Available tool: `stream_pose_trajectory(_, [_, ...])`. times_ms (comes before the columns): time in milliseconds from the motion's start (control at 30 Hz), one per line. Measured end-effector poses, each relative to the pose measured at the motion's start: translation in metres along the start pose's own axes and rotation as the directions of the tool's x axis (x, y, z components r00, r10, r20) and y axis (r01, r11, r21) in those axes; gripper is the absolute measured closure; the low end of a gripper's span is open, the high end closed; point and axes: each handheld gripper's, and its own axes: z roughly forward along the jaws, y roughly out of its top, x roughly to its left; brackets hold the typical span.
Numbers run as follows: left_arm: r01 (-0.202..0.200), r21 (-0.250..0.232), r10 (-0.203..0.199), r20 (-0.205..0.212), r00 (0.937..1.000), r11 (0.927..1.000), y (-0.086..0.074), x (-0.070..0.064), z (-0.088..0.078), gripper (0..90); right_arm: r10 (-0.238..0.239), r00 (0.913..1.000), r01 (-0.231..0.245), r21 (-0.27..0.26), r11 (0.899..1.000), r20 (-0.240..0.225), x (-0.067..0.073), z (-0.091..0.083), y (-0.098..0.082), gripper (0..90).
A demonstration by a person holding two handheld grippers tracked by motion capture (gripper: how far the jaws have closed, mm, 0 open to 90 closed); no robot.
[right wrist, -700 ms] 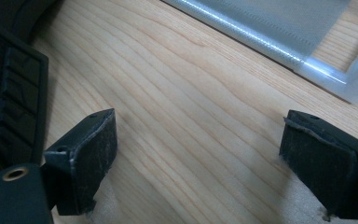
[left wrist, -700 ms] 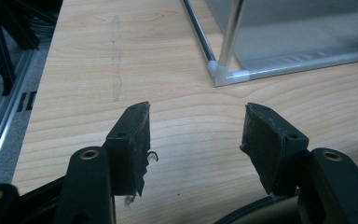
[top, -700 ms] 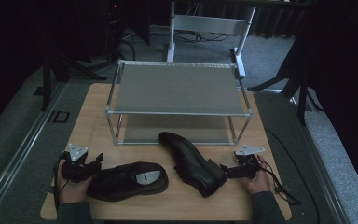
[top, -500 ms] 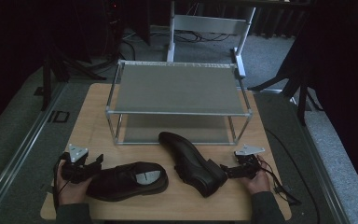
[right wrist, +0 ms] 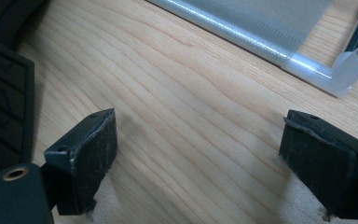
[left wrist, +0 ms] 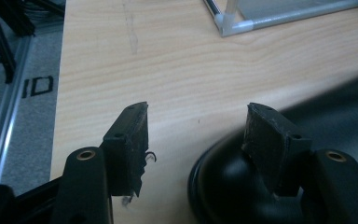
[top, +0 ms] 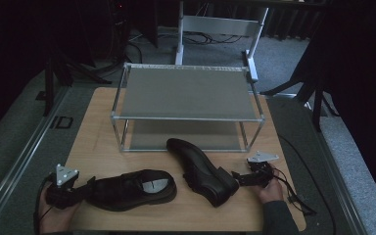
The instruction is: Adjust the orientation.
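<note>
Two black leather shoes lie on the wooden table. The left shoe rests upright on its sole, with its opening facing up. The right shoe lies tipped, its toe pointing at the rack. My left gripper is at the left shoe's heel. In the left gripper view, my left gripper stands open, one jaw over the shoe's heel and the other over bare wood. My right gripper sits just right of the tipped shoe's heel. It is open over bare table, with the shoe's sole at the left.
A two-tier metal rack stands at the back middle of the table, and its lower shelf is close ahead of my right gripper. Each gripper trails a cable. Beyond the table's left edge is a rail on the floor.
My left gripper has drawn back to the left and toward the table's front edge. The shoes and my right gripper have not moved.
</note>
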Motion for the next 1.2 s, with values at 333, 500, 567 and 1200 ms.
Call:
stream_pose_trajectory(333, [-0.051,0.022,0.049,0.067,0.9965,0.9985,-0.018,-0.003,-0.023,36.8,0.003,1.0000,-0.003,0.000,1.000,0.002,0.000,0.000,0.000,10.9])
stream_pose_trajectory(500, [-0.086,0.053,0.079,0.127,0.9887,0.9948,-0.030,-0.007,-0.024,35.6,0.003,1.0000,-0.003,0.001,1.000,0.003,0.000,0.000,0.000,10.9])
stream_pose_trajectory(567, [-0.094,0.074,0.083,0.138,0.9869,0.9929,-0.033,-0.009,-0.020,35.1,0.003,1.0000,-0.003,0.000,1.000,0.003,0.000,0.000,0.000,10.9])
stream_pose_trajectory(1200, [-0.042,0.030,0.032,0.272,0.9619,0.9987,-0.026,0.002,0.009,29.2,0.003,1.0000,-0.003,0.000,1.000,0.003,0.000,0.000,0.000,10.9])
